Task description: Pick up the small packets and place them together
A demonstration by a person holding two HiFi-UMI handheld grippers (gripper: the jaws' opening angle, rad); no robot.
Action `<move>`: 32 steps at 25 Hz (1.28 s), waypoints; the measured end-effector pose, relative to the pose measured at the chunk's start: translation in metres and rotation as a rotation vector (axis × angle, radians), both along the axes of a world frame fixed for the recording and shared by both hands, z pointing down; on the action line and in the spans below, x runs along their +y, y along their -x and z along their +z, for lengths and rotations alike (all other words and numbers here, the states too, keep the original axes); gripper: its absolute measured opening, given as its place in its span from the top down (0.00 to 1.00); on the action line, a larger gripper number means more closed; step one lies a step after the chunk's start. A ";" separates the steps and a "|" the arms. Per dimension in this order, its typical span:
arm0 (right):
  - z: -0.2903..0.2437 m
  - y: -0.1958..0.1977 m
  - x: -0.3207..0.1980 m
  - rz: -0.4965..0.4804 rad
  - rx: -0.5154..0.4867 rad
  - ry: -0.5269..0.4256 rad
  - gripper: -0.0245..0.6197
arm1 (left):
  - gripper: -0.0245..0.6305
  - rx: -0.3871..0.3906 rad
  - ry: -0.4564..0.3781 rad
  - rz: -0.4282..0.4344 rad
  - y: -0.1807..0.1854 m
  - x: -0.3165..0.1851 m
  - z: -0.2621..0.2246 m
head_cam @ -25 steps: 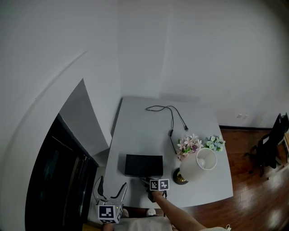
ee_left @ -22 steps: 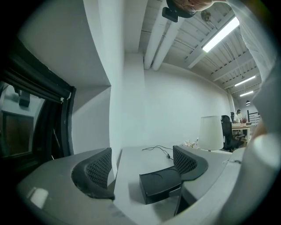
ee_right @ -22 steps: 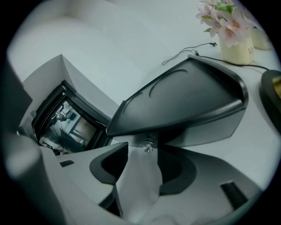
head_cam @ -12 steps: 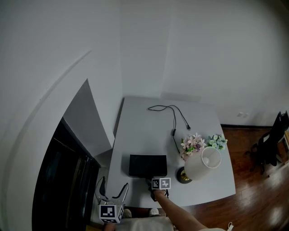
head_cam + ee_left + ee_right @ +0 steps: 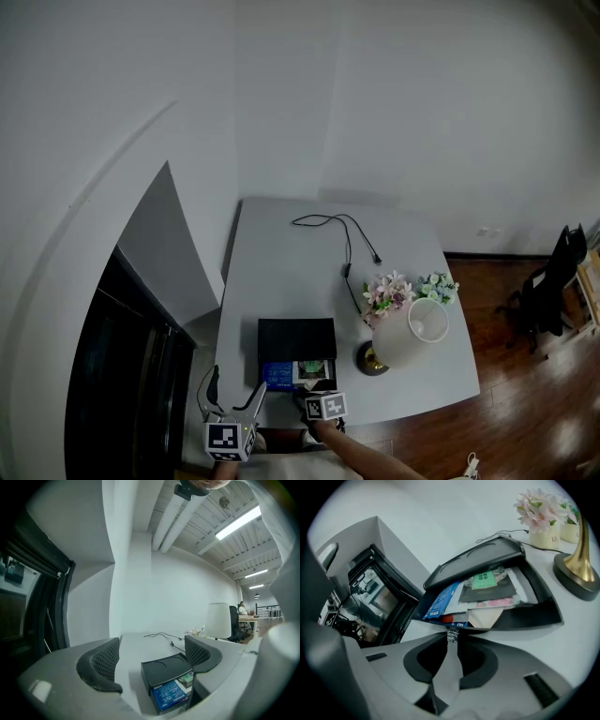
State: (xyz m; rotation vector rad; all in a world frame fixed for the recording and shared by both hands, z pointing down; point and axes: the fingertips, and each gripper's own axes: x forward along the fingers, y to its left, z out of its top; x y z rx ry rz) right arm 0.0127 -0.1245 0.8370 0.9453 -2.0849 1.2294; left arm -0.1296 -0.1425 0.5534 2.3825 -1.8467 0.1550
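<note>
Against the frame of one second ago, the black box [image 5: 296,336] is no longer closed. Its drawer [image 5: 323,375] has been drawn out toward the counter's near edge, and the packets [image 5: 298,372] inside are exposed. The right gripper [image 5: 315,392] has been brought back toward that edge with the drawer. The left gripper [image 5: 234,398] is found much where it was, at the counter's near left corner.

In the right gripper view, the fingers of the right gripper [image 5: 451,639] are seen pressed together on a small shiny knob [image 5: 451,635] at the drawer [image 5: 534,616] front. In the left gripper view, the fingers of the left gripper [image 5: 152,653] are held wide apart with nothing gripped; the black box [image 5: 168,667] is seen beyond them and not touched.

The packets lie loosely overlapped in the drawer:
- a blue packet [image 5: 440,599] at the left
- a green-printed packet [image 5: 487,581] toward the middle
- a pink-edged packet [image 5: 497,603] below it

Their far ends are covered by the overhanging black box [image 5: 478,557].

On the white counter [image 5: 281,262], a lamp [image 5: 411,337] with a white shade stands just right of the box. Its brass base [image 5: 579,573] is close to the drawer's right side. Flowers [image 5: 392,292] stand behind the lamp. A black cable [image 5: 342,239] trails across the far half, well apart from the drawer. A dark chair [image 5: 548,295] stands on the wooden floor to the right.
</note>
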 end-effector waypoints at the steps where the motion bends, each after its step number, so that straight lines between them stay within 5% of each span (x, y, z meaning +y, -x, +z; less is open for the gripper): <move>1: 0.001 -0.001 0.008 -0.010 0.016 0.005 0.87 | 0.32 0.000 0.002 0.004 -0.001 0.000 0.001; 13: -0.011 -0.018 0.025 -0.073 0.147 -0.123 0.84 | 0.32 0.011 0.013 0.037 -0.008 0.003 0.007; 17: -0.071 -0.014 0.020 -0.074 0.038 -0.294 0.81 | 0.32 0.014 0.000 0.044 -0.008 0.000 0.003; 21: -0.162 -0.017 0.000 -0.029 -0.077 -0.597 0.80 | 0.32 0.034 -0.013 0.043 -0.010 -0.001 -0.001; 28: -0.267 -0.063 -0.031 0.139 -0.081 -0.912 0.80 | 0.32 0.034 -0.055 0.029 -0.006 -0.001 -0.016; 29: -0.277 -0.069 -0.034 0.169 -0.085 -0.946 0.78 | 0.32 0.031 -0.063 0.026 -0.005 -0.001 -0.018; 30: -0.287 -0.074 -0.037 0.192 -0.080 -0.983 0.68 | 0.32 0.025 -0.072 0.023 -0.004 -0.001 -0.021; 31: -0.295 -0.078 -0.039 0.204 -0.069 -1.021 0.45 | 0.32 0.019 -0.081 0.018 -0.003 -0.001 -0.024; 32: -0.303 -0.081 -0.040 0.208 -0.053 -1.059 0.43 | 0.32 0.017 -0.091 0.012 -0.002 -0.001 -0.026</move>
